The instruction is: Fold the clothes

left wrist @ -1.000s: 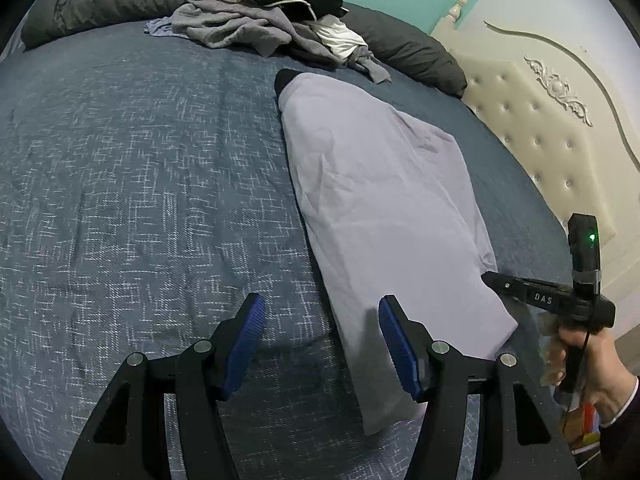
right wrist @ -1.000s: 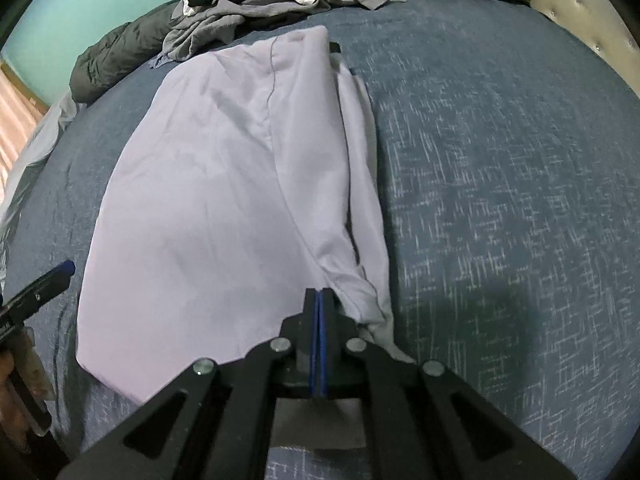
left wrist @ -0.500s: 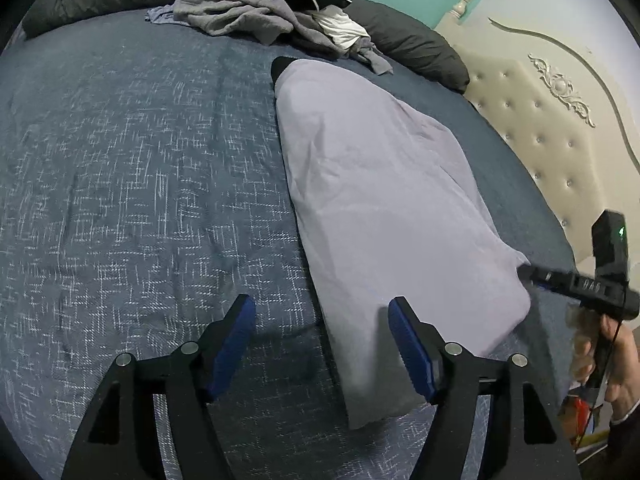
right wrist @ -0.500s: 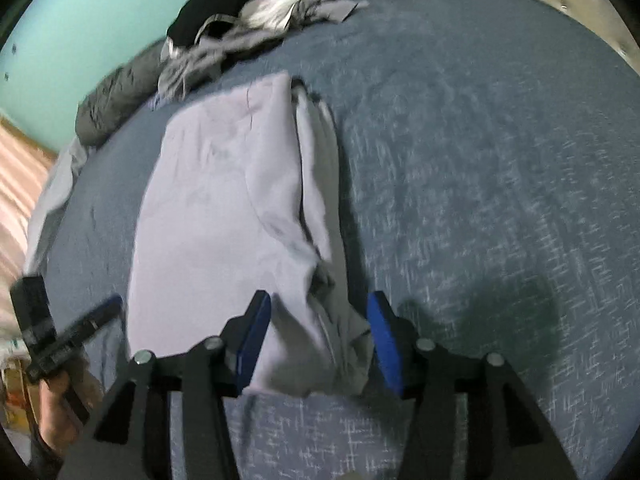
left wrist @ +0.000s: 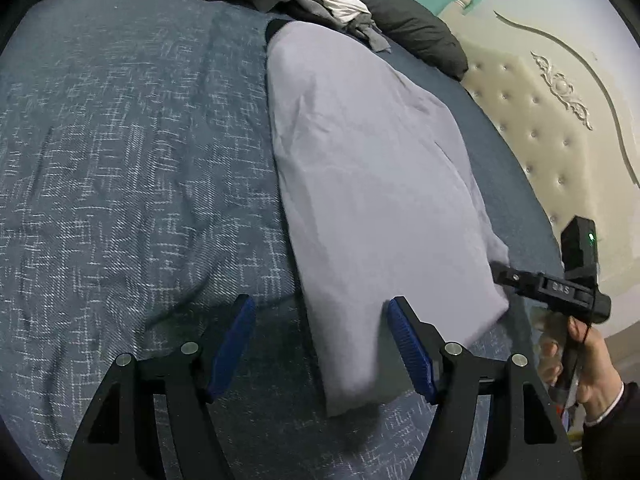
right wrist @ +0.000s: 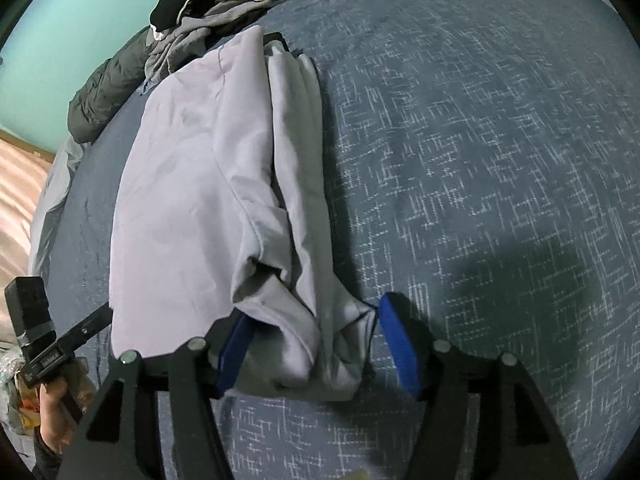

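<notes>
Both jaws gape, straddling the lilac garment's (right wrist: 192, 184) near corners.

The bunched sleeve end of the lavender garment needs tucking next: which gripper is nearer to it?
Right. The right gripper straddles the bunched sleeve end, jaws open; the left gripper sits open at the garment's opposite near corner.

Home bedroom: bed (left wrist: 120, 160) with blue cover, tufted headboard (left wrist: 540, 128), clothes pile (right wrist: 224, 4).
</notes>
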{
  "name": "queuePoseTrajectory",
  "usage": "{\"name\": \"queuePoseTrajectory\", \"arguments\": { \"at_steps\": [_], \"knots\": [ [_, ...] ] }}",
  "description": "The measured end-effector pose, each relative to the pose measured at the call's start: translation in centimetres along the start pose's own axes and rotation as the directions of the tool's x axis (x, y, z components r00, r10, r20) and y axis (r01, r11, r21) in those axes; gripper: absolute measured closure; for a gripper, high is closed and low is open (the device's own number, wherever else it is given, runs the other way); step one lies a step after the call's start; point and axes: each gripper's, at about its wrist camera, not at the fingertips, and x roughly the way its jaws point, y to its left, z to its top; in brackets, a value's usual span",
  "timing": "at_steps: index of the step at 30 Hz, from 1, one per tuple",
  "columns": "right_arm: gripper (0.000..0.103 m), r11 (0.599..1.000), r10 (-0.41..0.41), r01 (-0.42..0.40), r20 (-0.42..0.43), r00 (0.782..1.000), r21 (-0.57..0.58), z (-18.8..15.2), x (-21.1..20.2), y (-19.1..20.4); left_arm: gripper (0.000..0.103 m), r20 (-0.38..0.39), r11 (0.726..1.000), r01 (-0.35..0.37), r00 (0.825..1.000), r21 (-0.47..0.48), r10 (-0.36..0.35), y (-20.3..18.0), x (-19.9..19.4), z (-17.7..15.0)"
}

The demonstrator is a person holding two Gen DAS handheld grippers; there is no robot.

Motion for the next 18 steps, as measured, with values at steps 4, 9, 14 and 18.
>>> {"name": "queuePoseTrajectory", "arguments": {
  "at_steps": [4, 9, 14, 18],
  "knots": [
    [0.04, 1.0, -0.014, 0.015, 0.003, 1.0, -0.025, 0.0, 0.2, 0.7, 0.031, -0.018, 1.0, 0.027, 0.999, 0.014, -0.027, -0.5, 0.8, -0.1],
    [0.044, 0.998, -0.019, 0.019, 0.008, 1.0, -0.054, 0.1, 0.1, 1.4, 0.031, -0.049, 0.992, 0.109, 0.992, -0.061, -0.112, -0.2, 2.5, -0.1],
    [0.049, 0.996, -0.012, 0.013, 0.01, 1.0, -0.087, -0.3, -0.7, 1.6, 0.039, -0.049, 0.996, 0.092, 0.995, -0.014, -0.092, -1.3, 3.0, 0.1],
    [0.044, 0.998, 0.028, -0.028, -0.002, 1.0, -0.048, -0.1, 0.0, 0.9, 0.04, -0.045, 0.994, 0.106, 0.993, -0.024, -0.107, -0.6, 3.4, 0.0]
  ]
}}
